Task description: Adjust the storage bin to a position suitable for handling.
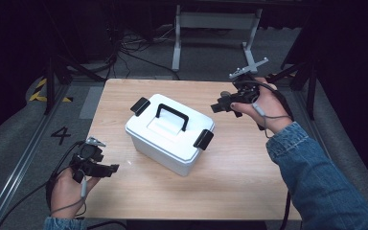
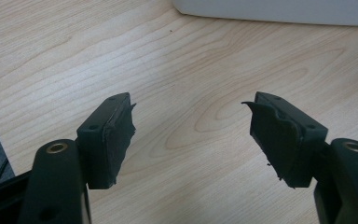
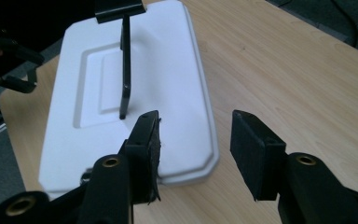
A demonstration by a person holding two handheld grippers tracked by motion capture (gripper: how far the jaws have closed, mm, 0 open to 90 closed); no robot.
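Observation:
A white lidded box (image 1: 165, 143) sits slantwise in the middle of the wooden table (image 1: 249, 182). Its black handle (image 1: 172, 115) stands upright, and a black latch (image 1: 140, 106) sticks out at the far left end, another latch (image 1: 203, 139) at the near right end. My left gripper (image 1: 110, 168) hovers near the table's front left corner, open and holding nothing; in the left gripper view its jaws (image 2: 189, 100) frame bare wood with the box's edge (image 2: 275, 9) beyond. My right gripper (image 1: 219, 106) is open just right of the box, pointing at the lid (image 3: 168, 84) and handle (image 3: 125, 70).
A denim sleeve (image 1: 316, 177) crosses the table's right front. Behind the table stand a white metal frame (image 1: 215, 19) and loose cables (image 1: 129, 48) on grey floor. A painted 4 (image 1: 60, 135) and yellow-black tape (image 1: 40, 91) mark the floor at left.

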